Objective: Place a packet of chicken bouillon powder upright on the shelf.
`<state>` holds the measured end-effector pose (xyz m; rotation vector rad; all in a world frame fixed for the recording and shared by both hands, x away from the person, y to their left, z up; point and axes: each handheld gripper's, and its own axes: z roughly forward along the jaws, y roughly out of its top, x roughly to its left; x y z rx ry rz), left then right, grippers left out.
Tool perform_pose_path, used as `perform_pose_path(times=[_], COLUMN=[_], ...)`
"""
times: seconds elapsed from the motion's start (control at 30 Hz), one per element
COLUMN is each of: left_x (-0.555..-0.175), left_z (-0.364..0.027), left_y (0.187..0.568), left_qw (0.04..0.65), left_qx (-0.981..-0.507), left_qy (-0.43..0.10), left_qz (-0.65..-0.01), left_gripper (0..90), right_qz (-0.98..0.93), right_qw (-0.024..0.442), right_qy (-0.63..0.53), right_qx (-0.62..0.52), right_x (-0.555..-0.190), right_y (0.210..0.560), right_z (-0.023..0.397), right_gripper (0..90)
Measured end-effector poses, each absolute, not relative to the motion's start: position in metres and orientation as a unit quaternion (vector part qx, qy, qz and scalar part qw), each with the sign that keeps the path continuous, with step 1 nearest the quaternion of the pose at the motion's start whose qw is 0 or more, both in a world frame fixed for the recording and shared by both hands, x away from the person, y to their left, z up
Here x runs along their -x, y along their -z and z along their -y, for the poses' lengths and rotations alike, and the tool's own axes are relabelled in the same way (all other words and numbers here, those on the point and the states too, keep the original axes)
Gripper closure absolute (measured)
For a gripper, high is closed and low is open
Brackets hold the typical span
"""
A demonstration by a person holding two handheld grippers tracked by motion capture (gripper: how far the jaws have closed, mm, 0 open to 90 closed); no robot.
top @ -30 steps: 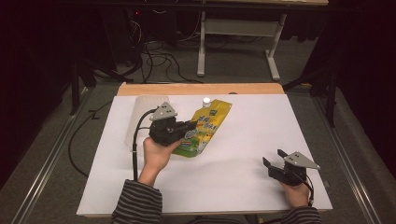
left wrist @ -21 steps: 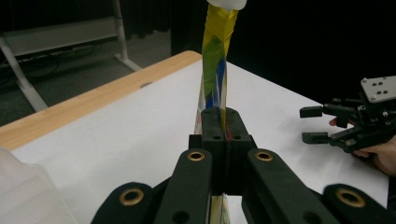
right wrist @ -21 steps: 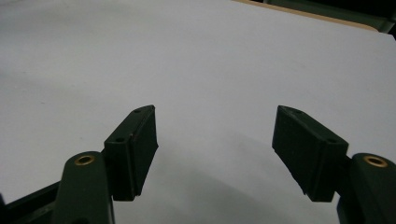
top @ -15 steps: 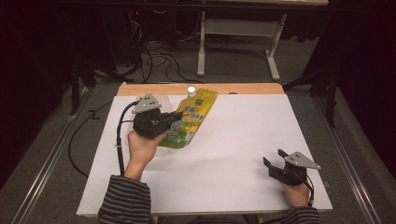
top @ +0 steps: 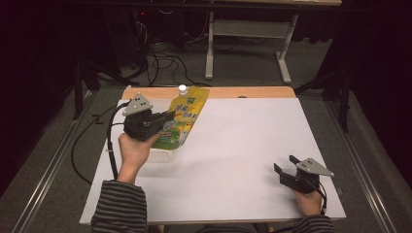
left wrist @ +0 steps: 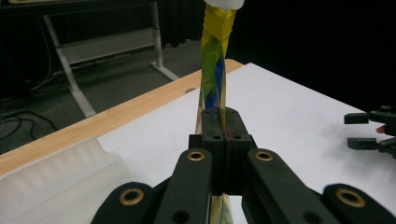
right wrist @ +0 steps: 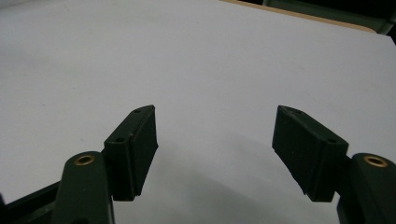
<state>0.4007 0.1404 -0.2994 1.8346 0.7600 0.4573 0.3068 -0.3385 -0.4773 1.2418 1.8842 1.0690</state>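
My left gripper (top: 167, 116) is clamped on the pouch (top: 182, 121), jaws pinched flat on its lower half in the left gripper view. Pouch (left wrist: 214, 70) is lifted off the table (top: 233, 145) at the far left, white cap (top: 182, 89) pointing away from me, a clear tray (top: 163, 154) just beneath it. Right gripper (top: 284, 166) sits near right, jaws spread wide with nothing between, resting low over bare white table (right wrist: 210, 60)

lab or test room, not home: white-topped wooden desk (top: 233, 145) on grey carpet floor (top: 58, 160), black curtains (top: 374, 43) all round, tangle of black cables (top: 160, 60) on floor behind, grey metal leg frame of second desk (top: 248, 39) beyond.
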Motion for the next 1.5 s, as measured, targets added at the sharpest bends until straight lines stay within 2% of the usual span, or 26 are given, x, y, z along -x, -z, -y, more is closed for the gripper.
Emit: perform_pose_path(times=[0.27,0.57,1.13,1.5], left_x=[-0.406,-0.415,-0.436,-0.435], left_z=[-0.155,-0.164,-0.159,-0.176], left_y=[0.303,0.316,0.351,0.355], left_qw=[0.494,0.467,0.480,0.470], left_qx=[-0.771,-0.777,-0.770,-0.779], left_qy=[-0.221,-0.229,-0.219,-0.172], left_qz=[-0.335,-0.355,-0.359,-0.379], left_gripper=[90.0,90.0,90.0,88.3], right_qz=[-0.716,-0.718,-0.735,-0.735], right_qw=[0.317,0.317,0.312,0.313], right_qy=[-0.402,-0.399,-0.383,-0.377], right_qx=[-0.475,-0.474,-0.465,-0.468], right_x=[-0.308,-0.308,-0.311,-0.311], right_y=[0.477,0.477,0.478,0.478], right_z=[0.338,0.338,0.334,0.333], right_gripper=[31.6,31.7,31.9,32.0])
